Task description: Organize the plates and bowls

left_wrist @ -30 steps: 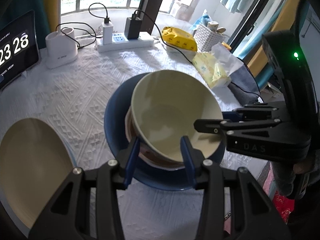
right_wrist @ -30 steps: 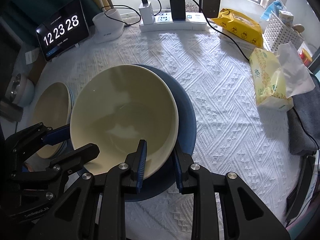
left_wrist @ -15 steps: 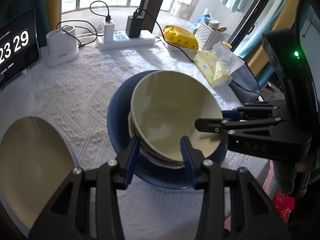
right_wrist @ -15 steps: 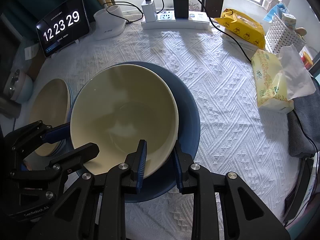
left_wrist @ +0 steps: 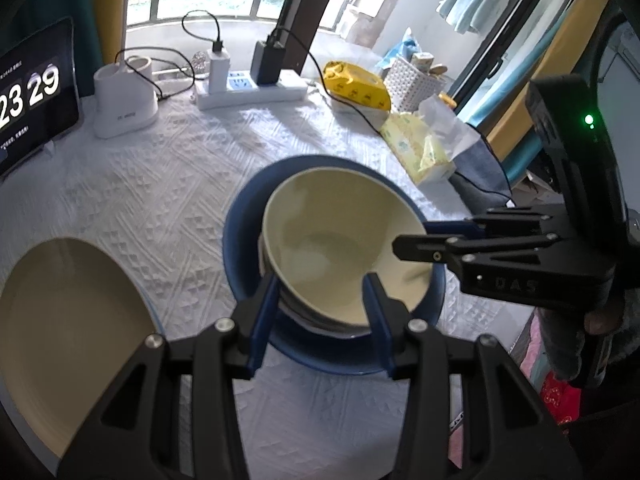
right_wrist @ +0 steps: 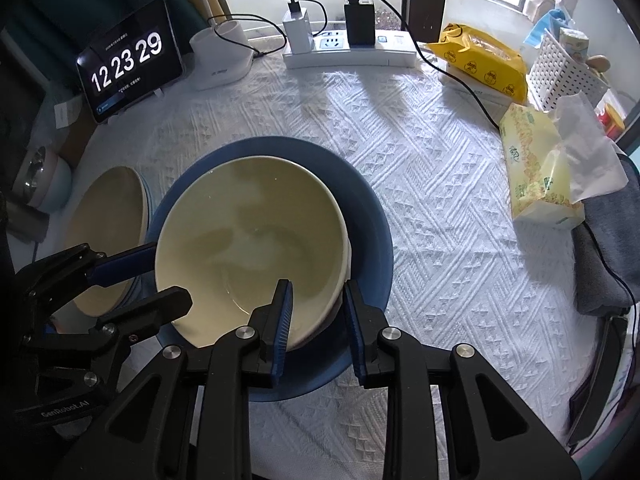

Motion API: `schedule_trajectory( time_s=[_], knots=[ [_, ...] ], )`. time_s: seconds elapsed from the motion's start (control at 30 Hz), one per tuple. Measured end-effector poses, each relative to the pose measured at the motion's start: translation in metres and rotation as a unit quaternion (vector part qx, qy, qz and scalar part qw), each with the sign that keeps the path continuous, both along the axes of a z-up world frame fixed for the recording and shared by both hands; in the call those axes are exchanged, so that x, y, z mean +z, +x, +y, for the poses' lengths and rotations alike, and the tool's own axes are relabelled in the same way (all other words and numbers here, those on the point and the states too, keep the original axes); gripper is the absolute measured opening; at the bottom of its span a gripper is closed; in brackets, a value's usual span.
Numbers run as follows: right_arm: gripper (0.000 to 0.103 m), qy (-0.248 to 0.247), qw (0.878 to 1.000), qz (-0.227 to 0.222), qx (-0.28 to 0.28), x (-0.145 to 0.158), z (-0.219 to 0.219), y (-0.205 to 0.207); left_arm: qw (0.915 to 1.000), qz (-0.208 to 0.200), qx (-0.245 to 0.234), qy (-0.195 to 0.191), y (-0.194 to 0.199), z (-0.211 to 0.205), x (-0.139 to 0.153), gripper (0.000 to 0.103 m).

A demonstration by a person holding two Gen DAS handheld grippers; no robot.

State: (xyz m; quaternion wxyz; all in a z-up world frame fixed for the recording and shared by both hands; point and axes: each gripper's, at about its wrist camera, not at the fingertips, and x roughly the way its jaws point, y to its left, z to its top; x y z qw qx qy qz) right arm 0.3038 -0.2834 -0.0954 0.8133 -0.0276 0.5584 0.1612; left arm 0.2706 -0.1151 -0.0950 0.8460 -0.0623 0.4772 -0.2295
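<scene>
The cream bowl [right_wrist: 248, 248] sits nested in another bowl on the blue plate [right_wrist: 372, 240], near the table's front edge. The right gripper [right_wrist: 316, 320] straddles its near rim, jaws a little apart, one finger inside and one outside, not squeezing. The left gripper [left_wrist: 320, 312] stands wider open around the bowl's side. A second cream plate [left_wrist: 60, 320] lies left. Farther back stand a tissue pack [right_wrist: 536, 176], power strip [right_wrist: 348, 52] and clock [right_wrist: 128, 64].
</scene>
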Motion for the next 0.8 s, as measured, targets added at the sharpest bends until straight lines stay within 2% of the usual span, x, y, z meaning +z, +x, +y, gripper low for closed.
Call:
schedule_trajectory(
  time_s=[0.27,0.8],
  knots=[
    [0.028,0.006,1.000,-0.013,0.000,0.011,-0.002,-0.002,0.9998,-0.020,0.003,-0.003,-0.003,0.004,0.015,0.045],
    [0.028,0.013,0.999,-0.035,0.002,0.026,-0.006,-0.010,0.9992,-0.034,0.017,-0.009,-0.002,0.012,0.023,0.045]
  ],
)
